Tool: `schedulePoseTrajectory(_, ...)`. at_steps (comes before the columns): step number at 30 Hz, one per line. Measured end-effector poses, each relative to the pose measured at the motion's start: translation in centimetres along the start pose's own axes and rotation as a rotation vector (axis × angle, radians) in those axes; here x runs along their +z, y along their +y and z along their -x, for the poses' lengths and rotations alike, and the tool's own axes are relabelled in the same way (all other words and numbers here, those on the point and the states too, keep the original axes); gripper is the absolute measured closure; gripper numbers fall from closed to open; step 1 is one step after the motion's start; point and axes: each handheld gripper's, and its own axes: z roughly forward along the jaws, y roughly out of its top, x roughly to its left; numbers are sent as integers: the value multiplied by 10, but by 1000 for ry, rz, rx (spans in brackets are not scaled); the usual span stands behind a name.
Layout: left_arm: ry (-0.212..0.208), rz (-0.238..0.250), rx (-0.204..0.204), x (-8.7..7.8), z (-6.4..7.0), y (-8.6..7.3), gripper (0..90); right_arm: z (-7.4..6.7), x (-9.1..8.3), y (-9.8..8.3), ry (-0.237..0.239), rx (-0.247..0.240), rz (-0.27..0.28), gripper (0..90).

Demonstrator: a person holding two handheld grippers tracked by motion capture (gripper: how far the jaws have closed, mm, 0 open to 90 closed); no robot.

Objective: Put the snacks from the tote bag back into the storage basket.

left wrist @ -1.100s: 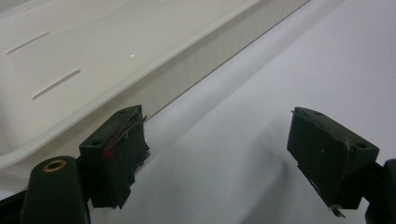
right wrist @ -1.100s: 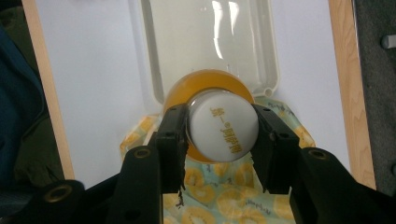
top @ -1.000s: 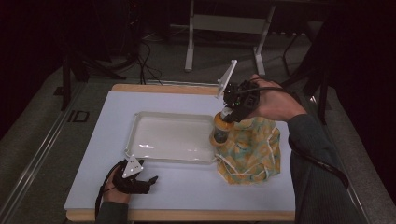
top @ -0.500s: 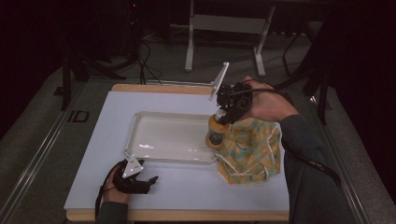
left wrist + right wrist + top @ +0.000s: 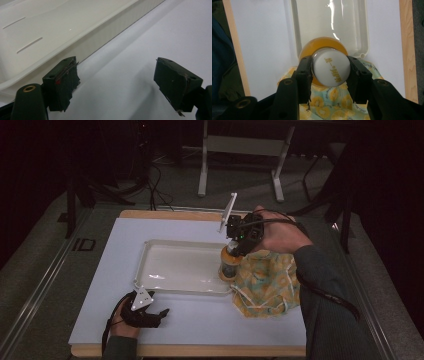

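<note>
An orange bottle [image 5: 229,266] with a white cap [image 5: 332,70] stands upright at the right end of the white tray [image 5: 150,270]. My right gripper [image 5: 231,251] points down and is shut on the bottle, its jaws pressing both sides of the cap [image 5: 329,61]. The bottle's base is above the tray's rim [image 5: 297,37]; I cannot tell whether it touches. A yellow patterned cloth [image 5: 267,280] lies just right of the tray, and in the right gripper view the cloth [image 5: 329,102] shows below the bottle. My left gripper [image 5: 162,312] rests open on the table by the tray's front left corner, with nothing between its jaws [image 5: 116,75].
The tray [image 5: 37,37] sits mid-table on a white mat [image 5: 115,250] with a wooden table edge [image 5: 200,351] in front. A metal stand [image 5: 240,145] and cables [image 5: 150,180] are on the floor beyond the table. Dark surroundings close in on the left and right.
My right gripper has carried the bottle a little left and down, from over the cloth to the tray's right end. The left gripper has stayed put.
</note>
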Motion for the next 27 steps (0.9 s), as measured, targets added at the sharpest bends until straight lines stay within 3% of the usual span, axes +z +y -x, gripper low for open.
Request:
schedulePoseTrajectory(16,1,-2,1,0,0,0,195,-5,18,3,-4,34,-14,590)
schedulePoseTrajectory(21,2,-4,5,0,0,0,195,-8,21,4,-36,37,9,590)
schedulePoseTrajectory(27,2,-5,5,0,1,0,195,-9,27,3,-32,56,21,590)
